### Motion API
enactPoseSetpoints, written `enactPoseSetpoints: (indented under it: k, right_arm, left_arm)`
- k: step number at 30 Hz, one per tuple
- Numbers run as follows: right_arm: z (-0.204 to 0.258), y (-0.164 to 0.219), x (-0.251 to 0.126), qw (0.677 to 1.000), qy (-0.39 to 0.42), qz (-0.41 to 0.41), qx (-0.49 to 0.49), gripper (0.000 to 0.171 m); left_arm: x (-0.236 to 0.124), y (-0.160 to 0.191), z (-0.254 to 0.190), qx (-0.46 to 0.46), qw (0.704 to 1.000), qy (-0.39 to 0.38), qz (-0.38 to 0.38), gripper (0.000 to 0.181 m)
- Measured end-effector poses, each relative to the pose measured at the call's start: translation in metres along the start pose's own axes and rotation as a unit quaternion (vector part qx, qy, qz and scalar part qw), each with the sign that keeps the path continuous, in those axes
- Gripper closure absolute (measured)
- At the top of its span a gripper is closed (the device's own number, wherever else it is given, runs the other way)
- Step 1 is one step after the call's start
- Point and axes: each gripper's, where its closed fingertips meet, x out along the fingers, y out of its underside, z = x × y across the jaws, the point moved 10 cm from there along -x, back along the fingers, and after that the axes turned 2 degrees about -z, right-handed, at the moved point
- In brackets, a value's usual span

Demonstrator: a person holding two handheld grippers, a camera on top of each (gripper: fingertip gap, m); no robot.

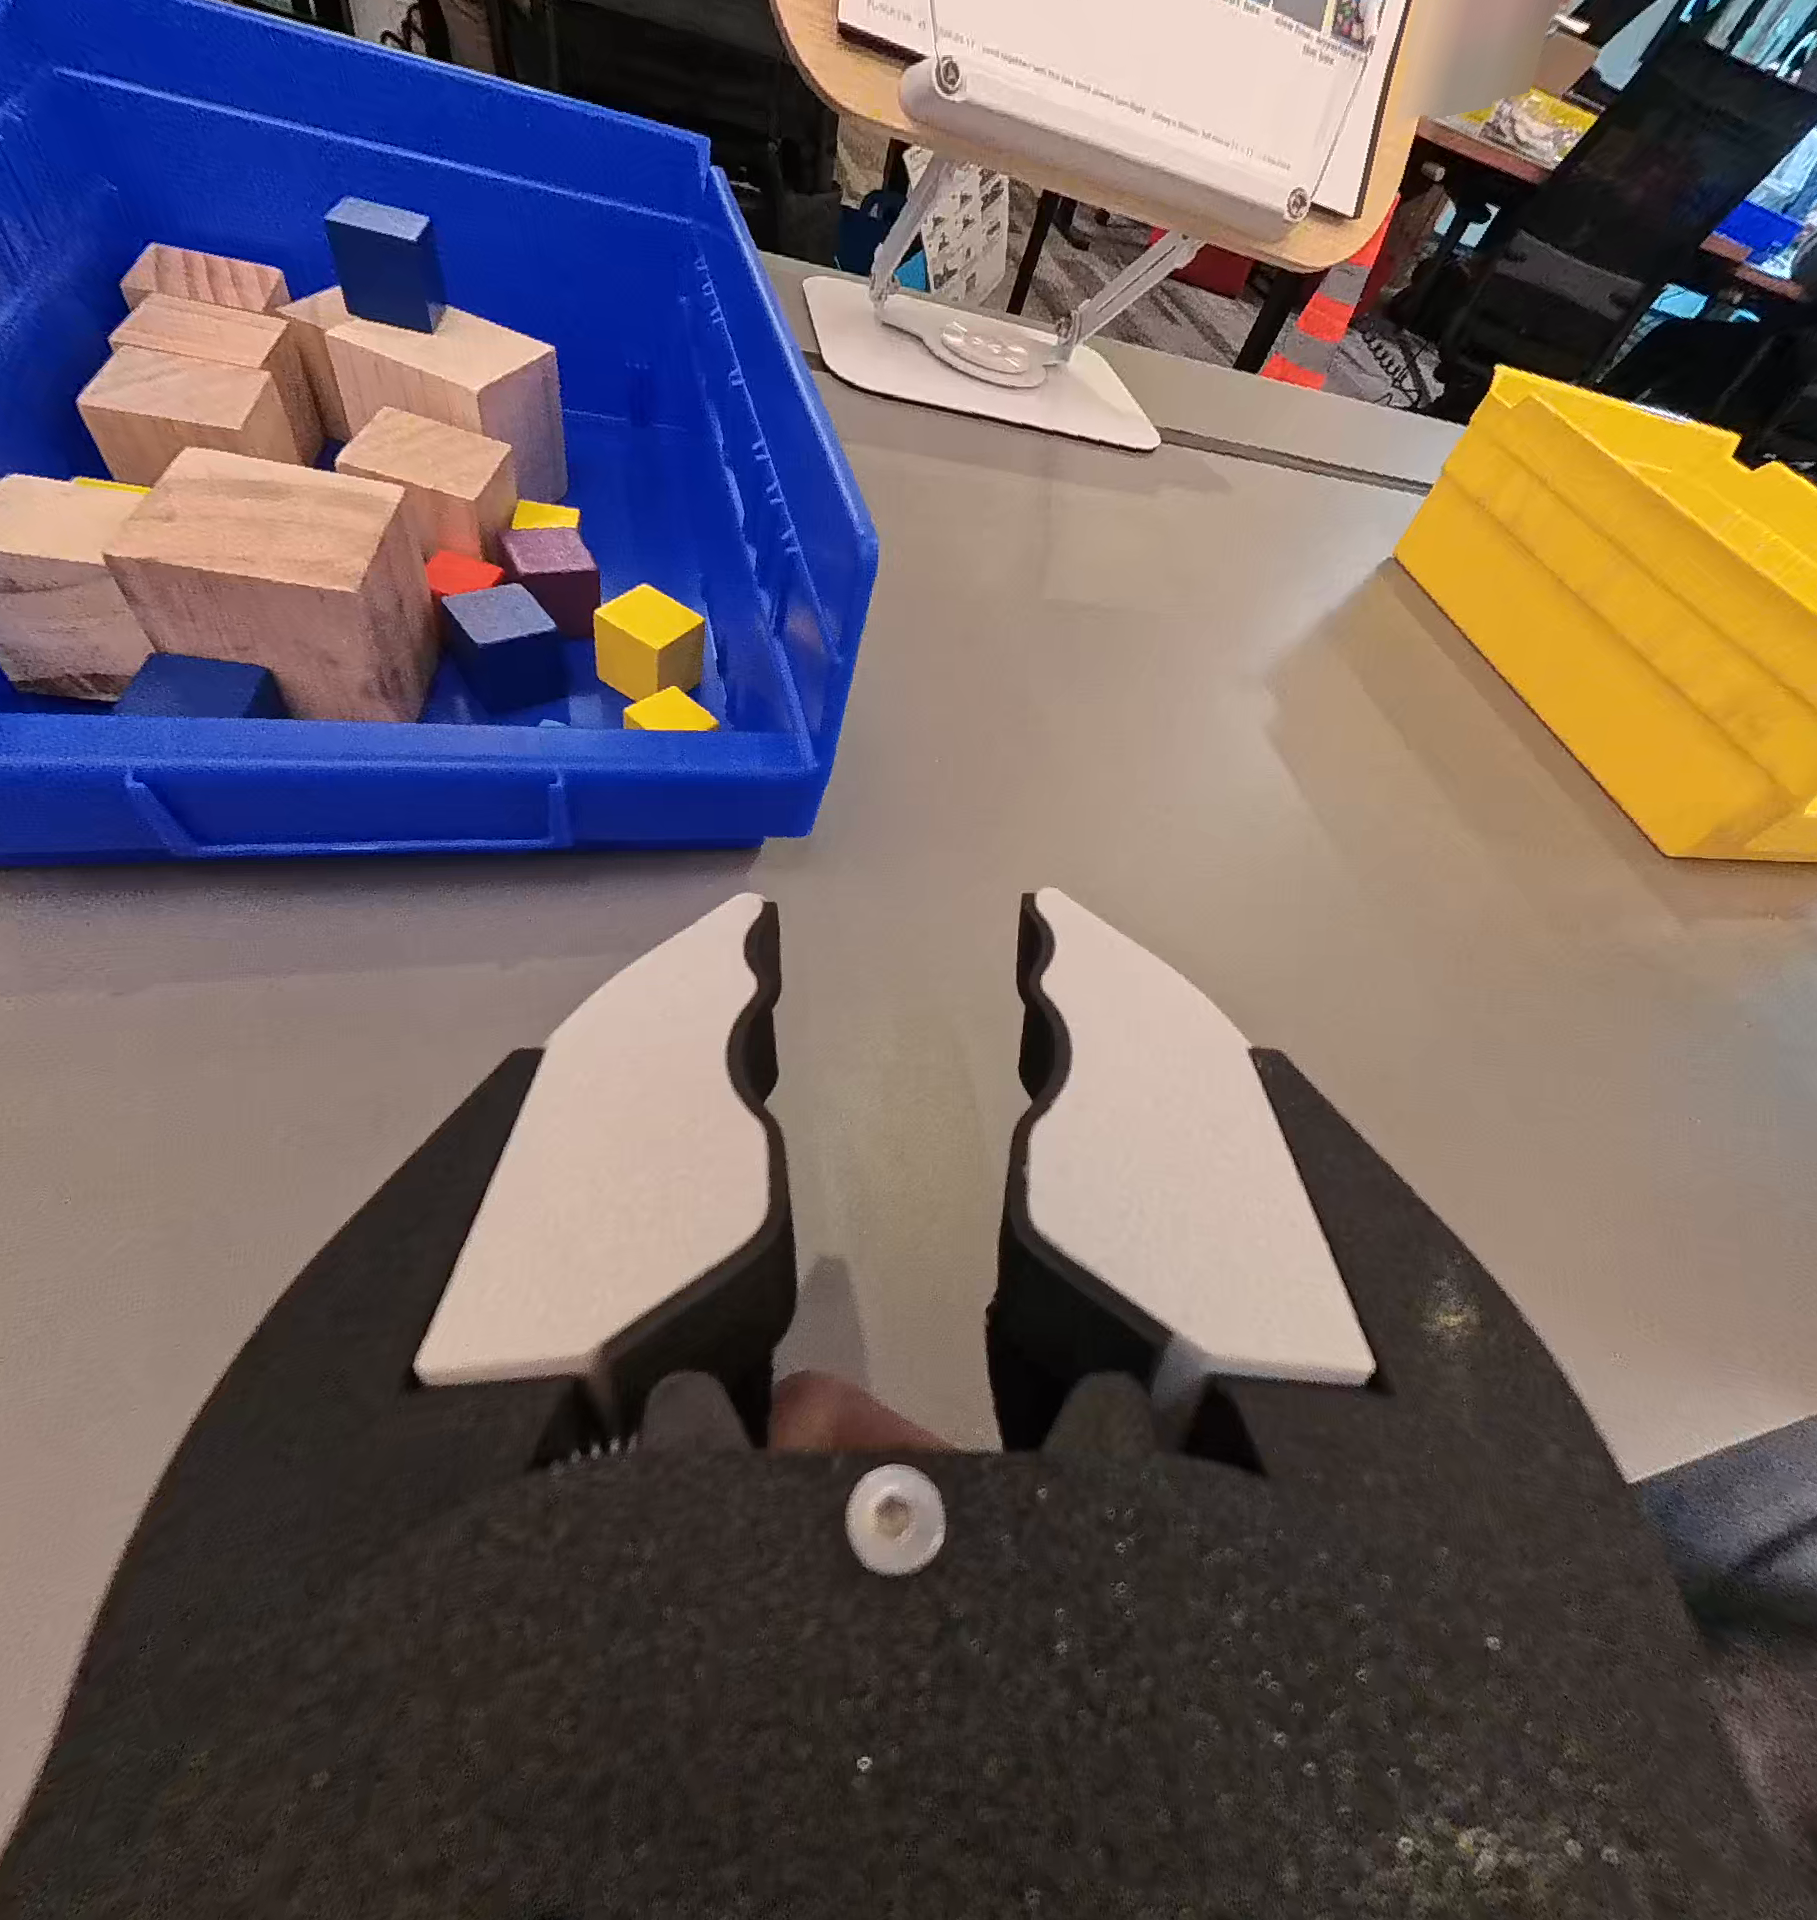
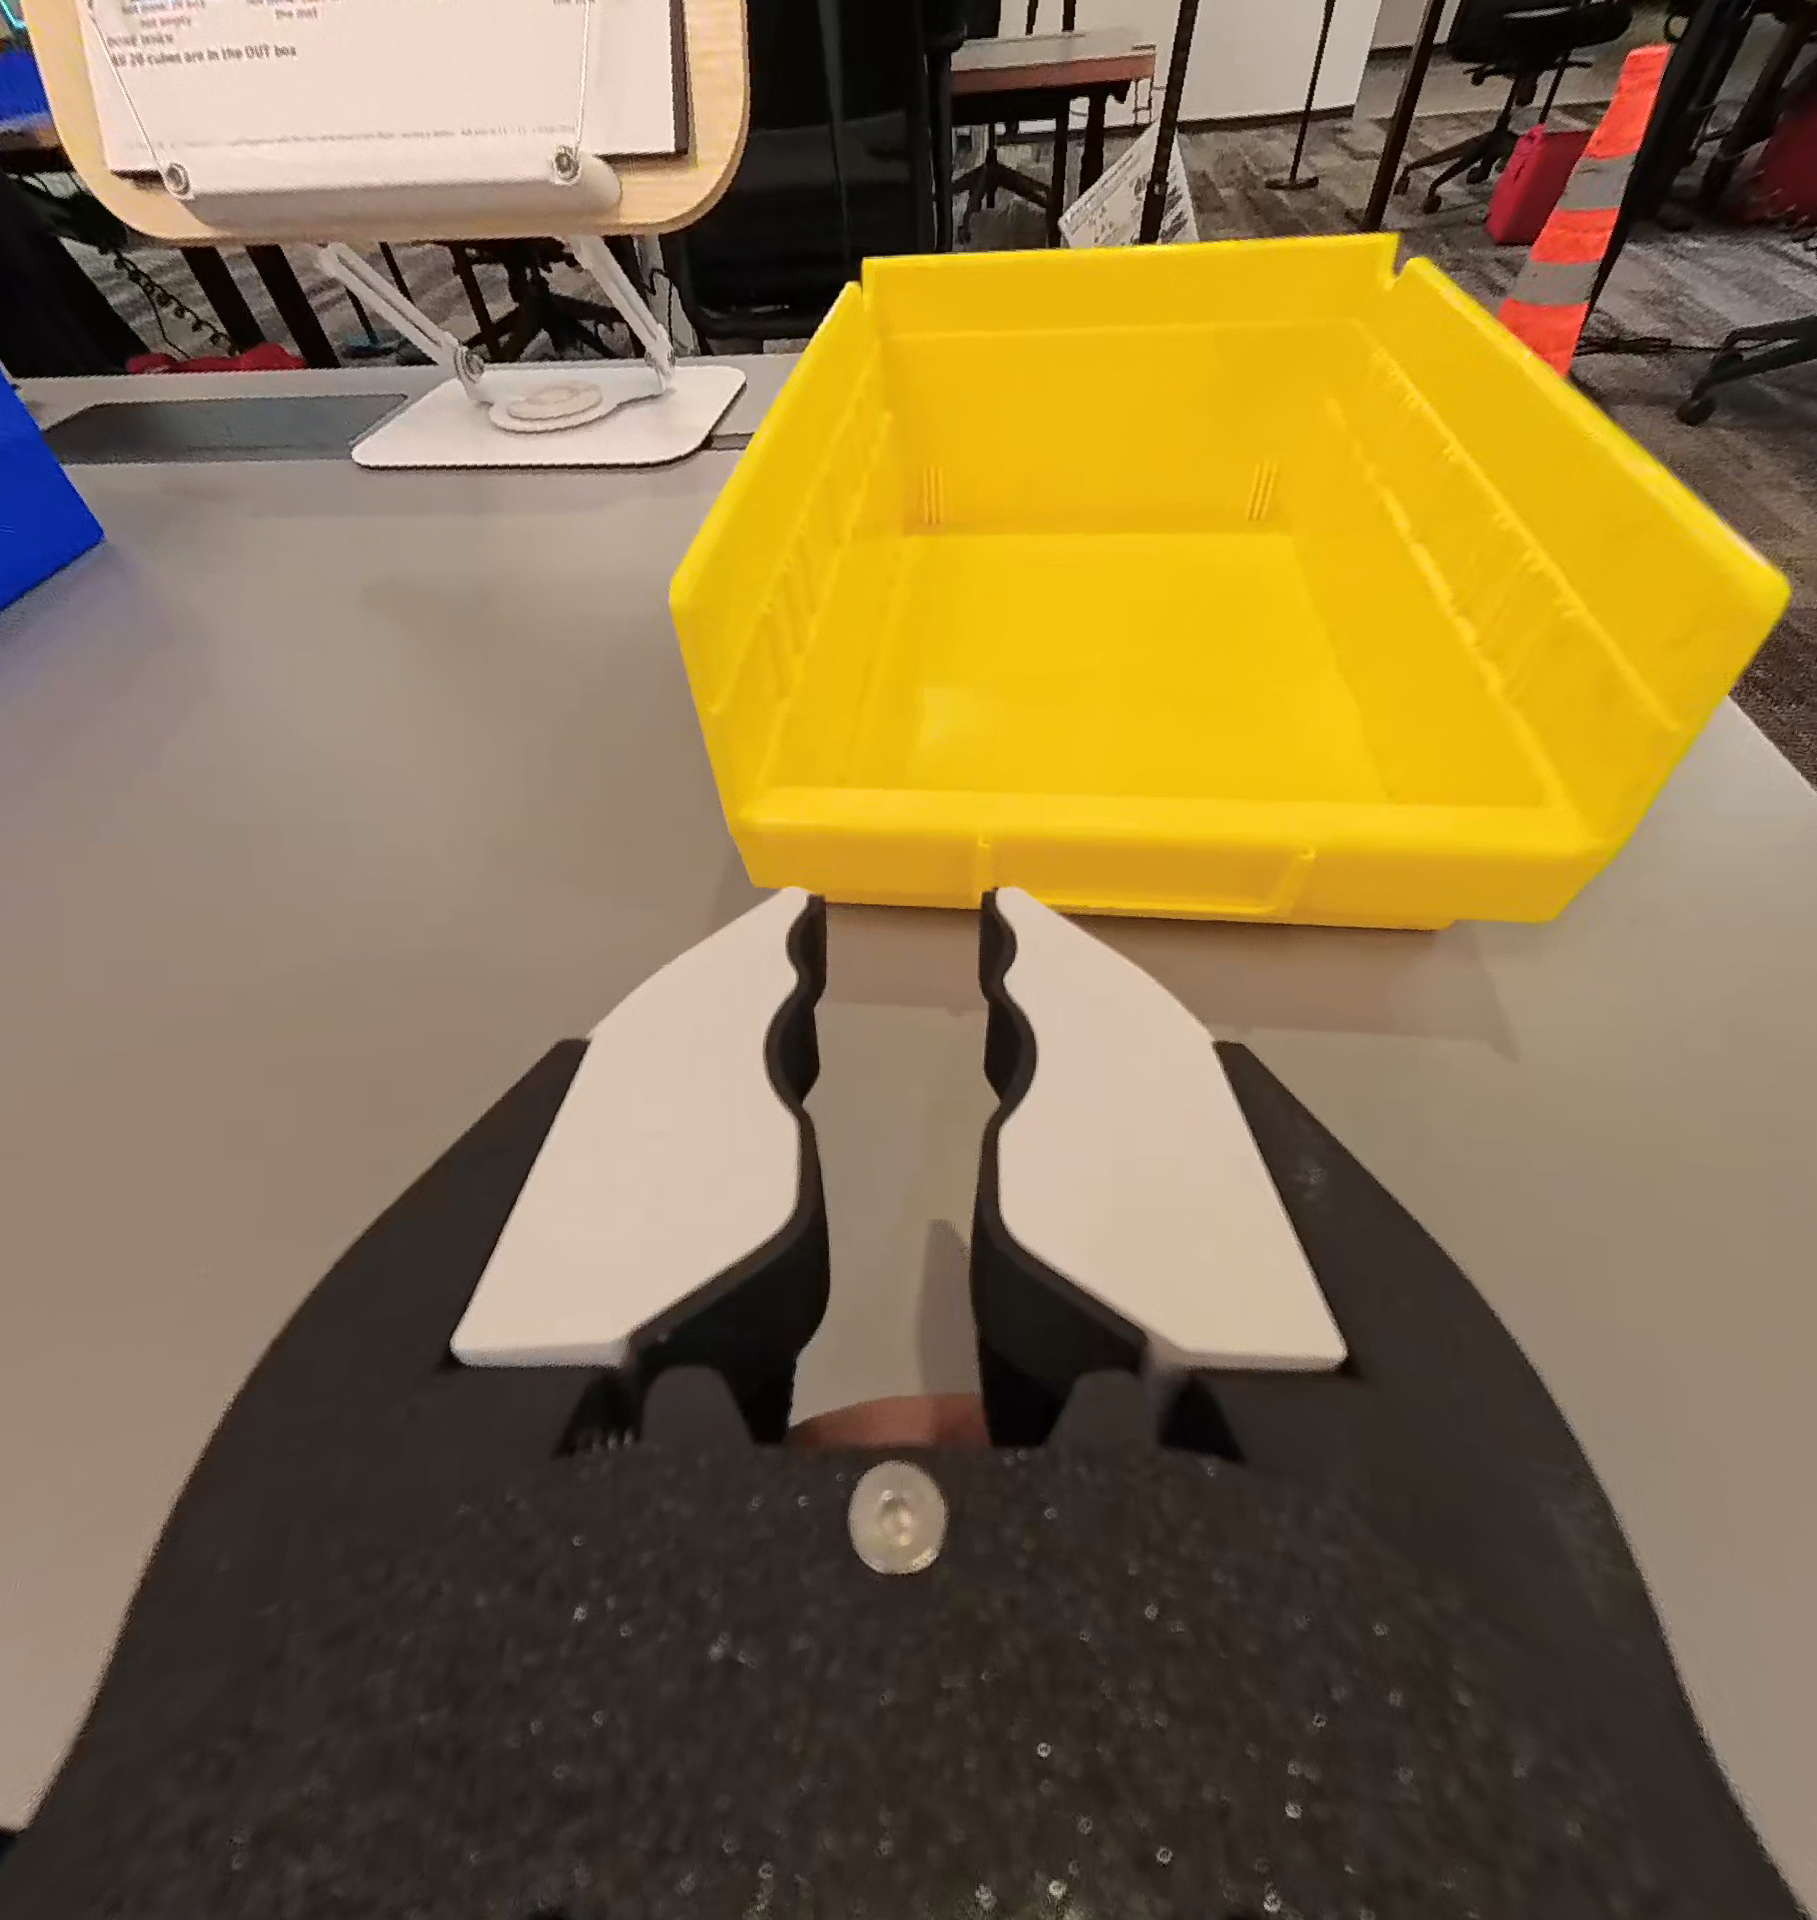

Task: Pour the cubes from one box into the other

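Approach stage. My left gripper (image 1: 899,914) and right gripper (image 2: 902,906) both gape, empty. Blue box (image 1: 364,800) holds cubes (image 1: 270,582); yellow box (image 2: 1143,842) empty. Next: grip blue rim.

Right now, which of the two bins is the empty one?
The yellow bin, directly ahead of the right gripper, has a bare floor. The blue bin, left of the left gripper, holds the cubes.
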Motion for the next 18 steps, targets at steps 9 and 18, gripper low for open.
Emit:
enactPoseSetpoints:
  k: [9, 18]
  right_arm:
    - [0.003, -0.001, 0.001, 1.000, -0.001, 0.002, -0.011, 0.144]
    - [0.028, -0.003, -0.010, 0.999, -0.031, -0.006, -0.043, 0.141]
  left_arm:
    - [0.003, 0.002, -0.002, 0.007, 1.000, 0.002, 0.010, 0.138]
    - [-0.032, -0.029, 0.061, 0.032, 0.997, -0.070, 0.017, 0.135]
